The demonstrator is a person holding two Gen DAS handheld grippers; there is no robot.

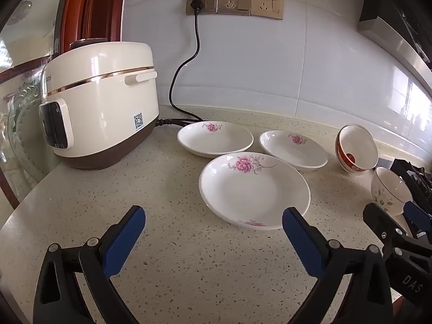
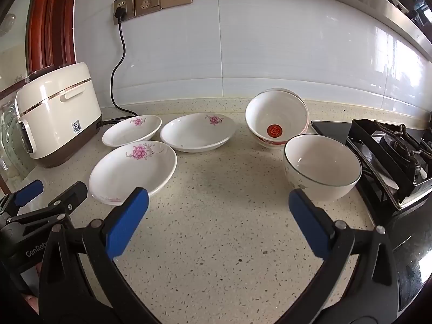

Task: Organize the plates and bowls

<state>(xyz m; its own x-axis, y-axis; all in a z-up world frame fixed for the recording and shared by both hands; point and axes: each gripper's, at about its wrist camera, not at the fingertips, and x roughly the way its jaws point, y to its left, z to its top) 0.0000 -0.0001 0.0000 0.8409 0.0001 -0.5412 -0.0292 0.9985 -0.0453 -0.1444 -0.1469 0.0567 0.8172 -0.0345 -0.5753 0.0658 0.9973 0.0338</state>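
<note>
Three flowered plates sit on the speckled counter (image 1: 189, 270), w/ two bowls off to their right. Near plate (image 1: 254, 190) is closest to the grippers; back-left plate (image 1: 215, 139) and back-right plate (image 1: 293, 149) lie behind it, rims close, all flat and apart from the bowls.

Left gripper (image 1: 213, 229) hangs above bare counter, jaws wide apart, nothing between them; its right finger tip overlaps the near plate's front rim in the left wrist view, contact can't be told. Right gripper (image 2: 218, 208) also spread wide, empty, over open counter btwn the near plate and the plain bowl (image 2: 322, 166).

Left wrist view only gives the bowls squeezed at the frame edge: red-banded bowl (image 1: 356, 148) looks tilted, plain bowl partly hidden behind the right gripper. Right wrist view shows them properly: red-banded bowl has a red mark inside its bottom, plain bowl stands upright just beside the stove (image 2: 388, 151). The stove's grate is barely seen from the left.

Rice cooker (image 1: 100, 108) fills the left view's left side, cord (image 1: 183, 62) up to the wall sockets (image 1: 235, 2).
</note>
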